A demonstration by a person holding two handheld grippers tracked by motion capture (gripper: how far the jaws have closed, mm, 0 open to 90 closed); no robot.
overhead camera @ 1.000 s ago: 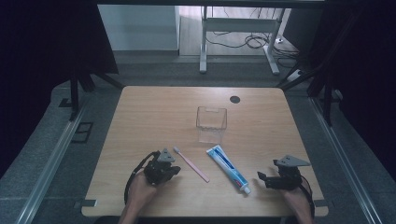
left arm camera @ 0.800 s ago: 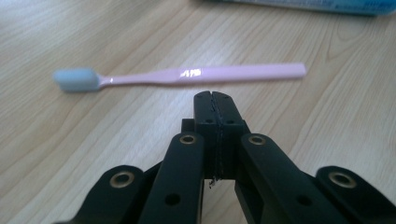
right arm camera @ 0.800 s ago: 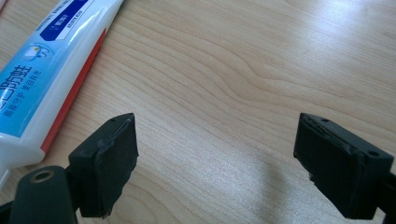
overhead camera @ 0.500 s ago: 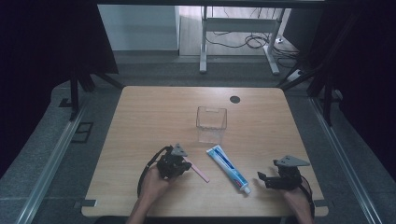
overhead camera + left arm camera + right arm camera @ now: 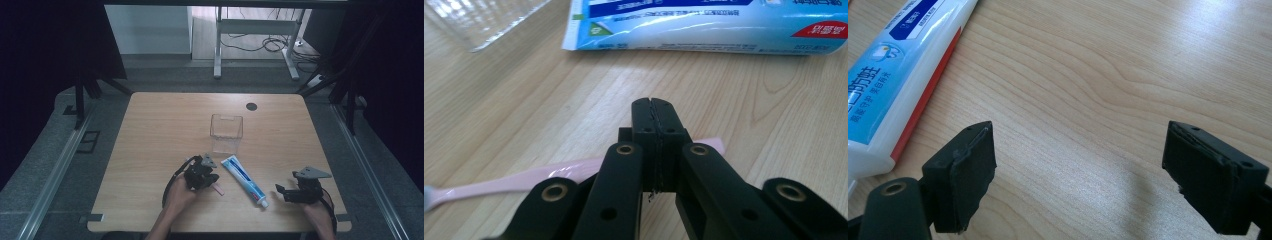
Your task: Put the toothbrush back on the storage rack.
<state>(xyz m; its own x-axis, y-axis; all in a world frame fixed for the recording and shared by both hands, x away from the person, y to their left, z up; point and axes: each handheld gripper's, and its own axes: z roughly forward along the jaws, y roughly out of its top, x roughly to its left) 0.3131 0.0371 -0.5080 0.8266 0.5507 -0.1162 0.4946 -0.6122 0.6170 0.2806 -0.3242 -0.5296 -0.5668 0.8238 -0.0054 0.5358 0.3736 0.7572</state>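
A pink toothbrush [image 5: 514, 182] lies flat on the wooden table [image 5: 150, 140], running crosswise beneath my left gripper [image 5: 655, 107]. That gripper is shut, pads pressed together, with nothing seen between them. In the high view the left gripper [image 5: 210, 175] covers most of the toothbrush [image 5: 218, 190], whose end sticks out at the lower right. A blue and white toothpaste tube [image 5: 243, 179] lies diagonally just right of it, also the toothpaste tube [image 5: 704, 25]. My right gripper [image 5: 280, 191] rests open near the tube's cap, the right gripper [image 5: 1078, 150] holding nothing, beside the toothpaste tube [image 5: 898, 65].
A clear square plastic container [image 5: 226, 132] stands upright behind the tube; the container's corner [image 5: 479, 20] is at the upper left of the left gripper view. A dark round hole [image 5: 251, 106] is at the table's far side. Bare wood lies left and far.
My left gripper has moved right, from beside the toothbrush to over it, hiding most of the handle. The right gripper, tube and container have stayed put.
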